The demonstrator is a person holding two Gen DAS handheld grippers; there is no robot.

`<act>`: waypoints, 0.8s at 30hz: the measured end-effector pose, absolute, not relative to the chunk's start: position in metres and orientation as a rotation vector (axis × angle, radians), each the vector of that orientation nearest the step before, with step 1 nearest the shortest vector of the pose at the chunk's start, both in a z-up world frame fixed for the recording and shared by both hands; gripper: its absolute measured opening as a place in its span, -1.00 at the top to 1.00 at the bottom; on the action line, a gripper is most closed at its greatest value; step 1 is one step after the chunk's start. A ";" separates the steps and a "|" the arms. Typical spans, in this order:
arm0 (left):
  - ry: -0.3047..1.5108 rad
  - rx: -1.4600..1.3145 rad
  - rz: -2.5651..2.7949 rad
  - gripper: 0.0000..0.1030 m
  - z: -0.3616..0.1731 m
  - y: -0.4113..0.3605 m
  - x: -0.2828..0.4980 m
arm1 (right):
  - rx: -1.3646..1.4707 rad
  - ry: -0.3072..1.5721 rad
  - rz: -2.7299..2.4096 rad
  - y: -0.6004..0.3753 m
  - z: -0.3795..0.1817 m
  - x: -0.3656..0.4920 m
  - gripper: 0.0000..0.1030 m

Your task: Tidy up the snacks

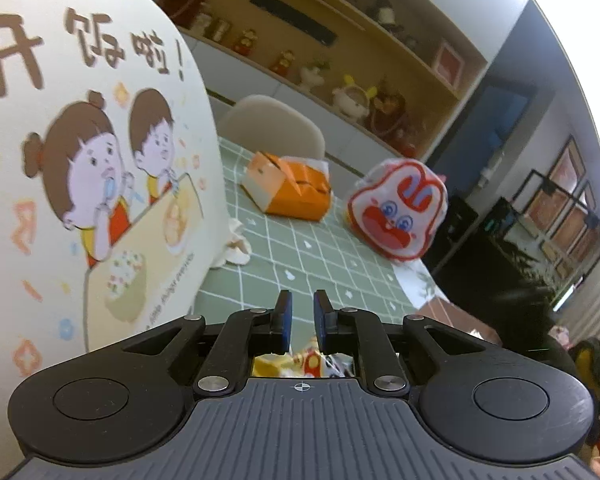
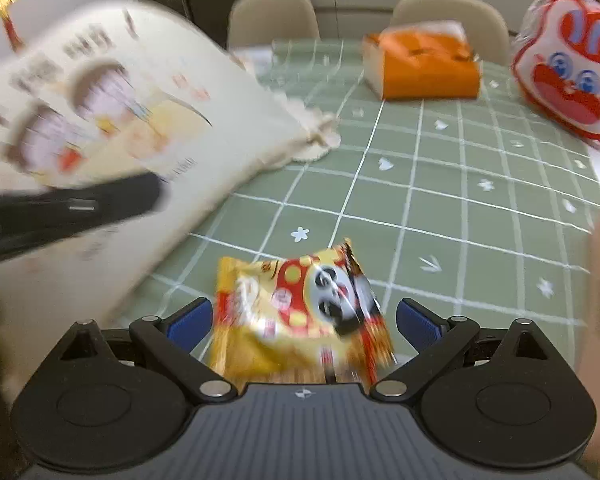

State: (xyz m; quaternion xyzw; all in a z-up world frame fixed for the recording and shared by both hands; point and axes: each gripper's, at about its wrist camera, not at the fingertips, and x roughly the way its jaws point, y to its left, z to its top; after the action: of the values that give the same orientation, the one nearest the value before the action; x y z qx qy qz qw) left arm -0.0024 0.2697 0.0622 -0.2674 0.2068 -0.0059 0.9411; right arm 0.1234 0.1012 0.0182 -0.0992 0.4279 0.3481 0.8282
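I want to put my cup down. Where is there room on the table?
The green tablecloth is bare in the middle, between the cream bag, orange tissue box, bunny pack and yellow panda snack. It is crowded near the bag and the snack.

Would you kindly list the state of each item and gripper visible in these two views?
left gripper: fingers nearly together, nothing seen between them.
right gripper: open, fingers either side of the packet.
panda snack packet: sealed, between the right gripper's fingers.
cloth bag: tilted, blurred.
orange tissue box: tissue protruding on top.
rabbit-face bag: upright on the table.
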 end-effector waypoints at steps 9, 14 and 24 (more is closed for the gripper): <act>0.416 -0.585 -0.007 0.72 0.061 0.278 -0.010 | -0.253 0.957 0.761 0.109 0.004 0.126 -0.64; 0.512 -0.561 -0.001 0.72 0.046 0.272 0.005 | -0.272 0.874 0.792 0.078 0.029 0.099 -0.54; 0.775 -0.391 -0.272 0.72 0.011 0.200 0.026 | -0.149 0.796 0.700 -0.079 0.050 0.043 -0.52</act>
State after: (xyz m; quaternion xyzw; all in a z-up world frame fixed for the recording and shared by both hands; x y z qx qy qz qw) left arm 0.0264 0.2005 0.0107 -0.1890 0.3742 -0.1315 0.8983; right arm 0.0425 -0.0789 0.0495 -0.0708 0.3792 0.3337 0.8601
